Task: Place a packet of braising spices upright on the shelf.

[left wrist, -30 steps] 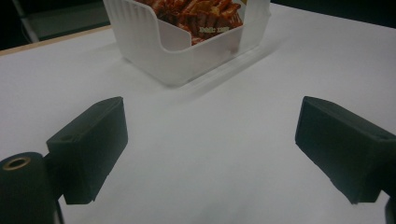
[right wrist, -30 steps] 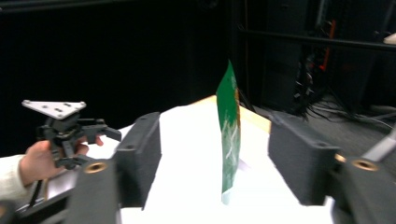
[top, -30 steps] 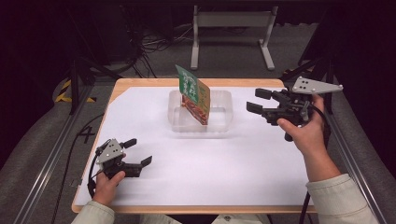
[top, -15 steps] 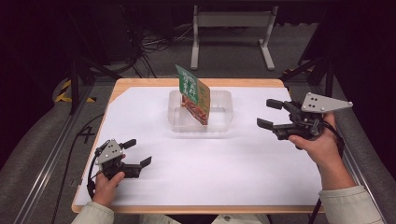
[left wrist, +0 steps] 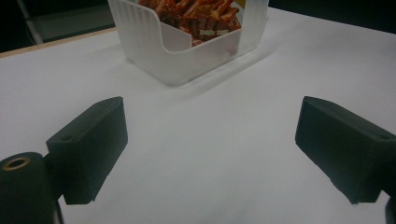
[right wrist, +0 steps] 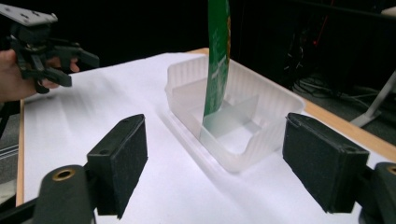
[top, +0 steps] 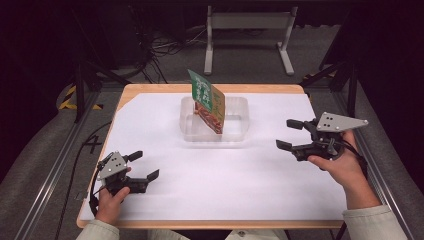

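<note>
A translucent plastic tray (top: 237, 131) sat on the white tabletop (top: 215, 175), toward the far edge and near its middle. A snack packet (top: 206, 100), green at the top and printed with reddish food lower down, stood on edge inside the tray, leaning slightly. In the right gripper view the packet (right wrist: 216, 56) appeared edge-on as a thin green strip rising from the tray (right wrist: 261, 135), its foot beside a low divider that split the tray into compartments. In the left gripper view the tray (left wrist: 154, 51) showed a ribbed wall with a scooped cut-out, and the packet's printed food picture (left wrist: 196, 14) was visible behind it.

The left gripper (top: 140, 166) was held in the person's left hand (top: 111, 200), well apart from the tray, on the near left side of it. Its jaws stood wide apart with nothing between them but bare tabletop (left wrist: 210, 154).

The right gripper (top: 289, 134) was held in the person's right hand (top: 340, 167), to the right of the tray and apart from it, jaws pointing toward the tray. Its jaws were likewise spread wide and held nothing. Beyond the tray, the right gripper view also caught the left gripper (right wrist: 77, 65) at the tabletop's far side, gaping and empty.
</note>
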### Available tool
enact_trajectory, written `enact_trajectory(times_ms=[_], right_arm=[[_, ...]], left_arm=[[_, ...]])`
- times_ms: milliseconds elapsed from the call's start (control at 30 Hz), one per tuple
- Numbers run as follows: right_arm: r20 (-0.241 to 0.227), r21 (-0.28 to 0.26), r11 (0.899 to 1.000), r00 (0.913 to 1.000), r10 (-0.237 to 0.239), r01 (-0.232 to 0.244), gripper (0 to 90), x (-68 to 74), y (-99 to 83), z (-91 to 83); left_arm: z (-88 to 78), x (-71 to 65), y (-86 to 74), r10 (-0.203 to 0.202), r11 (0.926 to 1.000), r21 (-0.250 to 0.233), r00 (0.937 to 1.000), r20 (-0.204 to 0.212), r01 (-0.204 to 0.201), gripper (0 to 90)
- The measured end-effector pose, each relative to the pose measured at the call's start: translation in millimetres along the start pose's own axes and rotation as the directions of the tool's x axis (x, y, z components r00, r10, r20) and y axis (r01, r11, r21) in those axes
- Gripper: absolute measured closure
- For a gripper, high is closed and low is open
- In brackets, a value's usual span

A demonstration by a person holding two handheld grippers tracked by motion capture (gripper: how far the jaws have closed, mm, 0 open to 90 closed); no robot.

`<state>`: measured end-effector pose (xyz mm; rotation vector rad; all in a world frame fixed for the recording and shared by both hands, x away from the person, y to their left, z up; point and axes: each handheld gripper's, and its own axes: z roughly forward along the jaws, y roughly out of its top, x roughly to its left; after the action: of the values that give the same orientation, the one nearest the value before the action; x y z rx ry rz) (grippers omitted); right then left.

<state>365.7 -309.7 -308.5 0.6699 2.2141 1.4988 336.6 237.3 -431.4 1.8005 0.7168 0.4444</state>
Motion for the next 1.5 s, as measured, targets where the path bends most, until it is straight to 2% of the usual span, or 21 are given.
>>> enact_trajectory(times_ms=[100,167,233,400,500,600,733,900,1033,1300,1500], right_arm=[[-0.003,0.001,1.0,0.9998,0.02,-0.02,21.6,-1.0,-10.0,3.0],[-0.005,0.005,1.0,0.9995,0.03,-0.03,21.6,-1.1,-16.3,5.1],[-0.005,0.015,0.999,0.9992,0.04,-0.04,21.6,-0.7,-23.2,7.7],[-0.005,0.042,0.997,0.9976,0.069,-0.069,21.0,0.0,-42.5,14.7],[0.001,0.043,0.996,0.9969,0.078,-0.078,20.9,0.4,-49.2,16.6],[-0.005,0.03,0.994,0.9943,0.106,-0.106,20.8,1.4,-59.9,19.0],[-0.002,0.044,0.991,0.9921,0.125,-0.125,20.9,3.3,-74.8,24.7],[0.017,0.049,0.991,0.9918,0.127,-0.127,19.4,6.5,-89.0,31.0],[0.04,0.049,0.987,0.9881,0.149,-0.151,19.5,8.4,-103.2,34.3],[0.061,0.082,0.984,0.9864,0.153,-0.157,18.5,9.8,-117.8,36.5],[0.067,0.089,0.984,0.9869,0.147,-0.153,18.3,10.4,-119.8,36.6]], left_arm=[[-4.6,-0.5,-0.4,0.002,1.0,-0.009,0.9999,0.014,-0.002,9.7],[-7.1,-1.6,-1.0,-0.01,0.9998,-0.015,0.9996,0.026,0.01,9.5],[-9.7,-1.8,-1.2,0.0,0.9999,-0.014,0.9997,0.026,0.001,9.4],[-14.1,-3.4,-2.0,-0.007,0.9998,-0.02,0.9996,0.027,0.008,9.4],[-17.3,-3.6,-2.3,-0.003,0.9997,-0.023,0.9997,0.025,0.004,9.4],[-19.5,-4.9,-3.0,-0.016,0.9995,-0.027,0.9995,0.026,0.017,9.4],[-22.1,-5.2,-3.5,-0.019,0.9992,-0.035,0.9994,0.03,0.02,9.4],[-24.1,-4.7,-3.4,-0.014,0.9989,-0.045,0.9993,0.036,0.015,9.4],[-24.4,-4.9,-3.3,-0.028,0.9981,-0.055,0.9985,0.047,0.03,9.4],[-22.1,-2.9,-3.8,-0.03,0.9982,-0.05,0.9978,0.059,0.033,9.2],[-19.3,-1.5,-3.9,-0.039,0.9973,-0.06,0.9973,0.062,0.043,8.9]])
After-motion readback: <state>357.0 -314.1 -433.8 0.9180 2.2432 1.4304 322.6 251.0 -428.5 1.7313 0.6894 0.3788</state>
